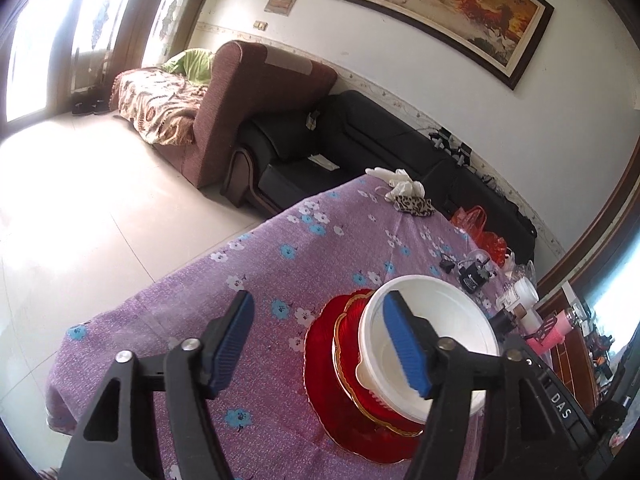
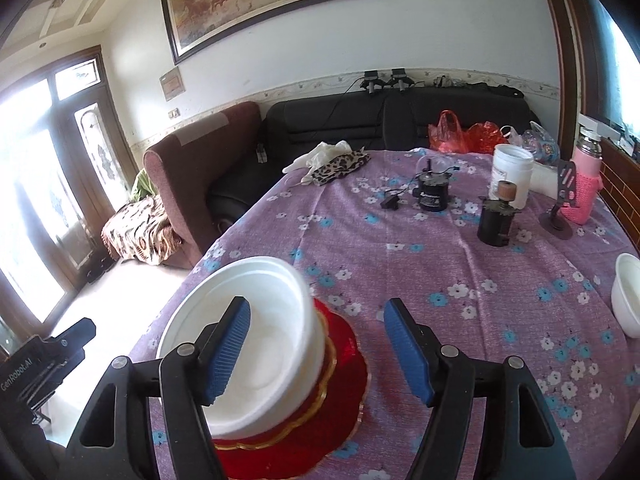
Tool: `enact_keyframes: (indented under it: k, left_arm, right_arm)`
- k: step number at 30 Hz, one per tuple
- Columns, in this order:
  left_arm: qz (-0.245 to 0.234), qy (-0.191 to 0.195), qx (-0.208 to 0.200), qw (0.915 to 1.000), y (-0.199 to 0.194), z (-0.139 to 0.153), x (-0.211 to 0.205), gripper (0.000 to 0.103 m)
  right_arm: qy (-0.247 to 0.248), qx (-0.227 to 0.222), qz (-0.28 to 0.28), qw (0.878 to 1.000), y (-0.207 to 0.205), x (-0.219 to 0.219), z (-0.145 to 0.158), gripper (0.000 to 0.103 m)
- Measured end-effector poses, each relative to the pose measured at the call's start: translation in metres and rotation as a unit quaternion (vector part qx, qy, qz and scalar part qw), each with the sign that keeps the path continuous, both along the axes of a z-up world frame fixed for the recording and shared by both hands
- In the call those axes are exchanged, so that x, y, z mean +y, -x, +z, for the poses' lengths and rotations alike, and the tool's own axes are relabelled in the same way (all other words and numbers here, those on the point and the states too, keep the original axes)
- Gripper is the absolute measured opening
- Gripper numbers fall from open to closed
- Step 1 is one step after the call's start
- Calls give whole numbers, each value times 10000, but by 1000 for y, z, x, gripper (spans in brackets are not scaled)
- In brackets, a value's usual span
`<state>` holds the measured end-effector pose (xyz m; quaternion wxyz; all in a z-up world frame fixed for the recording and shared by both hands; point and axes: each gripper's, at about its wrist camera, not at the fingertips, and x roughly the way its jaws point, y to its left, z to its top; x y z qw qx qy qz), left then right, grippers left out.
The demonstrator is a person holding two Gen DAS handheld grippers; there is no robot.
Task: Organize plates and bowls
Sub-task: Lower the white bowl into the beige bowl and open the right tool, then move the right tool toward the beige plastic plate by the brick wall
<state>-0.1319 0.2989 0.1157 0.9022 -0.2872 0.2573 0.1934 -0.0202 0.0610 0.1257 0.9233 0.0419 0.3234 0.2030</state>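
Observation:
A white bowl (image 1: pixel 436 320) (image 2: pixel 256 320) sits on top of a stack of red plates: a gold-rimmed plate (image 1: pixel 352 360) (image 2: pixel 320 396) on a wider red plate (image 1: pixel 328 396) (image 2: pixel 352 368). The stack is on the purple flowered tablecloth (image 1: pixel 248 272) (image 2: pixel 420 272). My left gripper (image 1: pixel 320 344) is open, its right pad in front of the bowl's rim and its left pad over bare cloth. My right gripper (image 2: pixel 320 354) is open too, its left pad in front of the bowl and nothing between the pads. A second white bowl (image 2: pixel 628 296) stands at the table's right edge.
At the table's far side are a white jar (image 2: pixel 512 172), two small black motors (image 2: pixel 434 196) (image 2: pixel 494 224), a pink bottle (image 2: pixel 586 184), a phone stand (image 2: pixel 560 208), gloves with a leopard cloth (image 2: pixel 336 164) and red bags (image 2: pixel 460 128). Sofas stand beyond. The table's left edge drops near the stack.

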Motion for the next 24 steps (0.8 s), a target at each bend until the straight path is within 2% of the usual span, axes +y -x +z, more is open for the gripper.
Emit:
enact_keyframes:
  k: [2, 4, 7, 11, 14, 20, 24]
  left_arm:
    - [-9, -136, -28, 9999, 3, 5, -7, 79]
    - [-47, -374, -36, 9993, 4, 12, -20, 81]
    - [-122, -910, -25, 9958, 5, 22, -47, 87]
    - [-285, -1723, -20, 9846, 7, 30, -92, 94]
    - [-570, -2127, 50, 9754, 3, 31, -124, 95]
    - [-1132, -2566, 340, 9593, -10, 18, -174, 95]
    - [-1350, -2725, 430, 9517, -13, 13, -197, 95]
  right_arm:
    - [-49, 17, -74, 10000, 2, -12, -1, 80]
    - [-78, 61, -144, 9998, 3, -24, -4, 80]
    - [-91, 152, -234, 9996, 5, -41, -12, 80]
    - [-193, 292, -349, 9988, 7, -62, -24, 80]
    - [-278, 376, -448, 9979, 8, -81, -30, 80]
    - [-403, 445, -713, 9956, 10, -124, -37, 80]
    - [-458, 449, -919, 9937, 12, -153, -36, 80]
